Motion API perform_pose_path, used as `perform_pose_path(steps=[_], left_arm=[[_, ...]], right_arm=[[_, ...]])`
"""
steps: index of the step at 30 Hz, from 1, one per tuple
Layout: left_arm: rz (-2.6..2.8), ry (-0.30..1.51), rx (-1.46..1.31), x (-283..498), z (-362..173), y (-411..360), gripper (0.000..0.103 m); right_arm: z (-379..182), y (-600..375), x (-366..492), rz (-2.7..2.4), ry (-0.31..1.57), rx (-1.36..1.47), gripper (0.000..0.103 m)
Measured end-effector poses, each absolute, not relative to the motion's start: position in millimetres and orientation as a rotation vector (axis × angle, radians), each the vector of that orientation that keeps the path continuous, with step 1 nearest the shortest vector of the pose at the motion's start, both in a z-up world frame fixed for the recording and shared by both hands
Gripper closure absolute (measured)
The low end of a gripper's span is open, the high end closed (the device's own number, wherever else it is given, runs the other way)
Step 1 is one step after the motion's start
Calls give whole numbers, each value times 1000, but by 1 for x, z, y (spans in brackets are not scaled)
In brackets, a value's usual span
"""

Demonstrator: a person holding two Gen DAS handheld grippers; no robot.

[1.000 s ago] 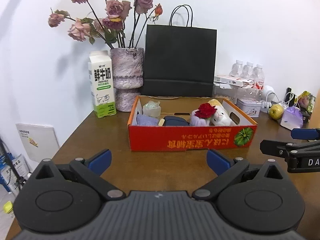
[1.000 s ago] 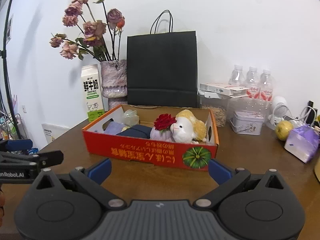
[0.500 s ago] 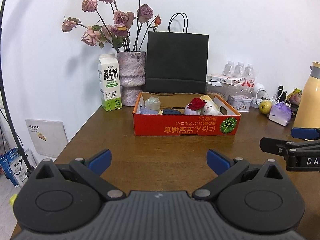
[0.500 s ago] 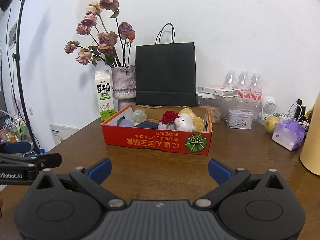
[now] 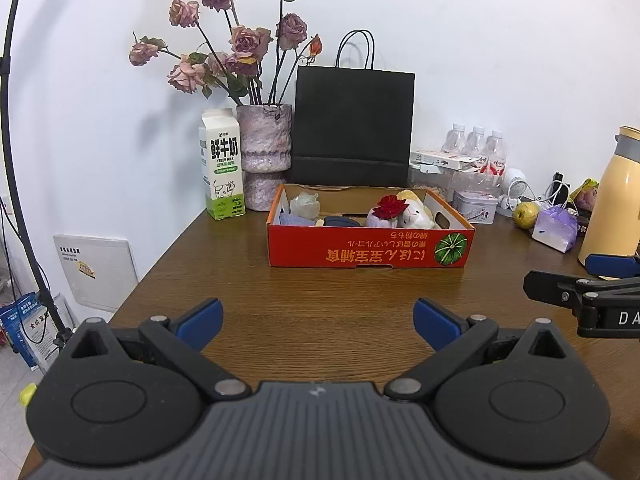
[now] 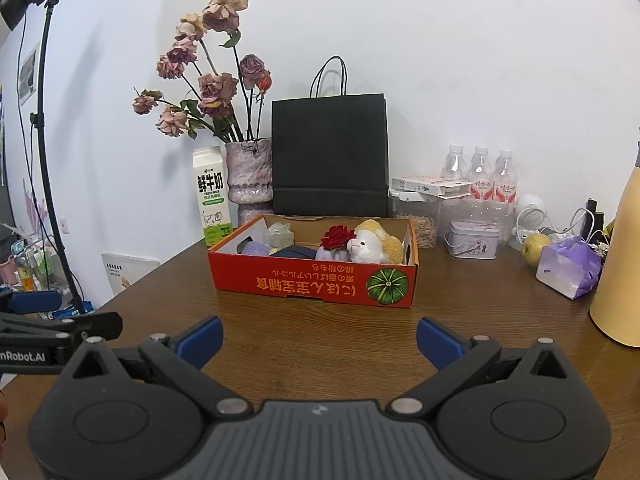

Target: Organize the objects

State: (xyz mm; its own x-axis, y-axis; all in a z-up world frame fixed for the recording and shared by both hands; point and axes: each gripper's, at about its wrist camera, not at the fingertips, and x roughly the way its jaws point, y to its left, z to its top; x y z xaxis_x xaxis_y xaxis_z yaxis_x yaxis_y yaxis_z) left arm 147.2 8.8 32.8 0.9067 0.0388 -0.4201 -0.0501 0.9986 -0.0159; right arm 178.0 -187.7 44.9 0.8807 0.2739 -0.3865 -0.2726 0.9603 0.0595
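A red cardboard box [image 5: 370, 248] [image 6: 312, 284] sits on the brown table toward the back. Inside it lie a white plush sheep [image 5: 418, 214] [image 6: 372, 246], a red rose [image 5: 390, 206] [image 6: 338, 236], a dark blue item [image 5: 340, 222], a lilac cloth [image 5: 294, 220] and a pale crumpled piece [image 5: 305, 204]. My left gripper [image 5: 318, 322] is open and empty, well in front of the box. My right gripper [image 6: 320, 338] is open and empty, also in front of the box. Each gripper shows at the edge of the other's view.
Behind the box stand a milk carton [image 5: 222, 174], a vase of dried roses [image 5: 264, 160] and a black paper bag [image 5: 352, 128]. At the right are water bottles [image 6: 478, 176], a tin [image 6: 472, 240], a pear [image 6: 536, 244], a purple bag [image 6: 570, 266] and a yellow flask [image 6: 620, 264]. The table's left edge [image 5: 148, 268] drops to the floor.
Both grippers have pulled back from the box, which now looks smaller and farther away. Both stay open and empty.
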Motion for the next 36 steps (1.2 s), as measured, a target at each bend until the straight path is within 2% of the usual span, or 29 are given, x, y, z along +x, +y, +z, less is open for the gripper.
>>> perform_pose_path(steps=[36], left_arm=[[46, 450, -15, 144, 29, 7, 0]], right_arm=[[45, -187, 178, 283, 408, 3, 0]])
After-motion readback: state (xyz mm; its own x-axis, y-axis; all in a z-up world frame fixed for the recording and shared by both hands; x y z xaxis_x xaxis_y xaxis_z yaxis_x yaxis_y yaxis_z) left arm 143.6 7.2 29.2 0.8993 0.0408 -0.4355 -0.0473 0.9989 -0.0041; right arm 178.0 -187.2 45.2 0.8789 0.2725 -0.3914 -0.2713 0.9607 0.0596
